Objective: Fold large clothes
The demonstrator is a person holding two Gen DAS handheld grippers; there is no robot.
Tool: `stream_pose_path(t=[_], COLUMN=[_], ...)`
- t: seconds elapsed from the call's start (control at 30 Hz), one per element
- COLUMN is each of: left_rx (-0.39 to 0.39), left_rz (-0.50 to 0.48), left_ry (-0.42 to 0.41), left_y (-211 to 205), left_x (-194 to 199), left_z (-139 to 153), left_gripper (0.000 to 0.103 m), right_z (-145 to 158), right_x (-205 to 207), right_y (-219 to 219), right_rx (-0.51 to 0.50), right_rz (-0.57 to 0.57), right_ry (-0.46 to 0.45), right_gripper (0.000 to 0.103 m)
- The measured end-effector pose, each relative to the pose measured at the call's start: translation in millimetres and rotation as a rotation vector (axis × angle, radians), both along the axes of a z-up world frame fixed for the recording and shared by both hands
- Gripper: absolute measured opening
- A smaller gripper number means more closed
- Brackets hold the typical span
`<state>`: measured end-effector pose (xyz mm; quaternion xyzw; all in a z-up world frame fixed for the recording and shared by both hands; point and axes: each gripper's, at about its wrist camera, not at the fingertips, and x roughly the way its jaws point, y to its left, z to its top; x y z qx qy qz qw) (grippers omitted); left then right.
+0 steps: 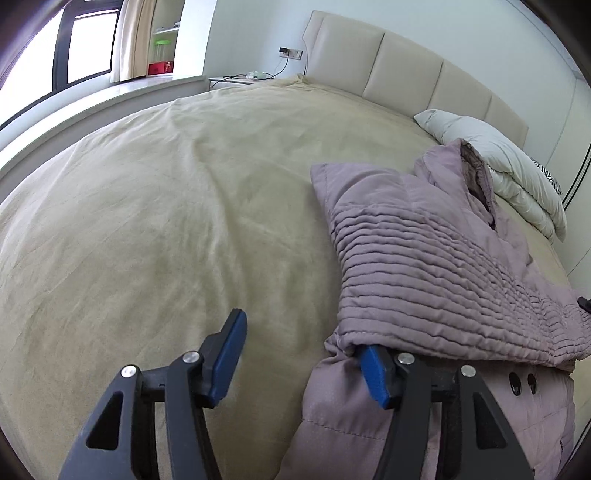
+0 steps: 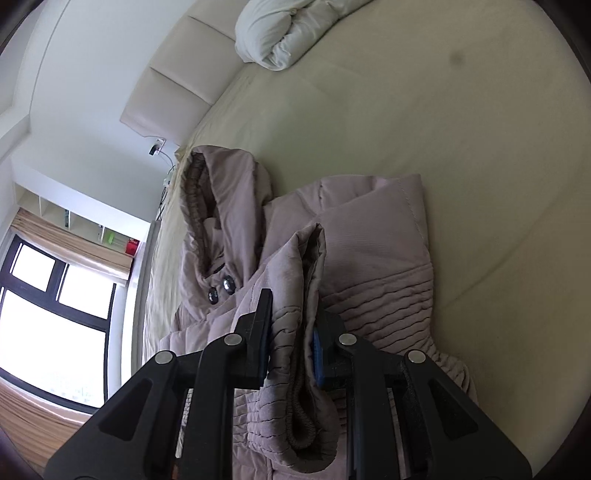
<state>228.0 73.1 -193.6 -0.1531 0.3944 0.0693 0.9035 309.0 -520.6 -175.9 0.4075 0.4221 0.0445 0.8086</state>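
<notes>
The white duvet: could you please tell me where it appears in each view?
Left wrist view: the white duvet lies at the right edge, past the mauve coat.
Right wrist view: it sits at top centre.
Shared landmark: the padded headboard behind it.

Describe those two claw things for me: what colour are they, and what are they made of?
Both look alike. The left claw has black plastic-looking arms with triangular cut-outs, joined by round silver pins, and flat bright blue pads on the inner faces of its fingers. The right claw is the same black build with silver pins and blue pads. No cables, markings or sleeves show.
</notes>
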Motion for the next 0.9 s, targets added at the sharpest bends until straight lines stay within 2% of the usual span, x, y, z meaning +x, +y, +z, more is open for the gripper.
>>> stream_pose_path(t=[0.13, 0.23, 0.3, 0.33, 0.37, 0.4, 0.43, 0.47, 0.53, 0.63, 0.73, 0.8, 0.87, 0.9], left_rx=[-0.001, -0.015, 0.004, 0.017, 0.034, 0.055, 0.077, 0.101, 0.154, 0.242, 0.282, 0.292, 0.292, 0.289], left_rz=[-0.013, -0.038, -0.033, -0.028, -0.025, -0.024, -0.038, -0.068, -0.135, -0.191, -0.230, -0.250, -0.272, -0.271], left_ry=[0.008, 0.017, -0.005, -0.034, -0.074, -0.111, -0.140, -0.154, -0.166, -0.153, -0.073, -0.011, 0.058, 0.055], left_y=[-1.1, 1.3, 4.3, 5.5, 6.5, 6.2, 3.7, -1.5, -16.0, -35.5, -48.9, -53.9, -57.2, -56.2], left_x=[-3.5, -20.1, -37.4, -44.7, -50.0, -51.4, -48.0, -39.7, -15.2, 25.9, 58.1, 68.3, 72.9, 70.8], left_z=[2.3, 9.4, 19.5, 28.4, 39.6, 52.4, 64.8, 75.7, 90.2, 91.1, 72.7, 52.4, 28.4, 21.5], left_gripper=[0.062, 0.062, 0.061, 0.061, 0.061, 0.061, 0.061, 0.061, 0.061, 0.061, 0.060, 0.055, 0.055, 0.056], right_z=[-35.1, -40.0, -39.7, -39.4, -35.6, -31.7, -27.0, -21.2, -3.7, 31.5, 51.3, 45.8, 23.7, 8.6], right_x=[9.7, 5.0, -0.5, -4.6, -12.6, -20.5, -29.4, -37.9, -43.8, -38.0, -25.5, -17.8, -7.1, -4.0], right_y=[-5.0, -10.7, -18.5, -24.9, -31.9, -41.7, -49.7, -54.6, -52.8, -12.0, 51.4, 83.3, 98.2, 101.3], right_rx=[0.018, 0.049, 0.068, 0.055, 0.034, 0.012, -0.004, -0.009, -0.029, -0.193, -0.487, -0.605, -0.669, -0.703], right_rz=[0.007, 0.022, 0.011, -0.016, -0.054, -0.101, -0.158, -0.199, -0.164, -0.015, 0.144, 0.213, 0.238, 0.245], right_ry=[0.039, -0.007, -0.047, -0.066, -0.088, -0.102, -0.109, -0.122, -0.160, -0.192, -0.187, -0.181, -0.110, -0.076], right_gripper=[0.017, 0.019, 0.022, 0.026, 0.035, 0.049, 0.072, 0.074, 0.074, 0.074, 0.072, 0.068, 0.060, 0.059])
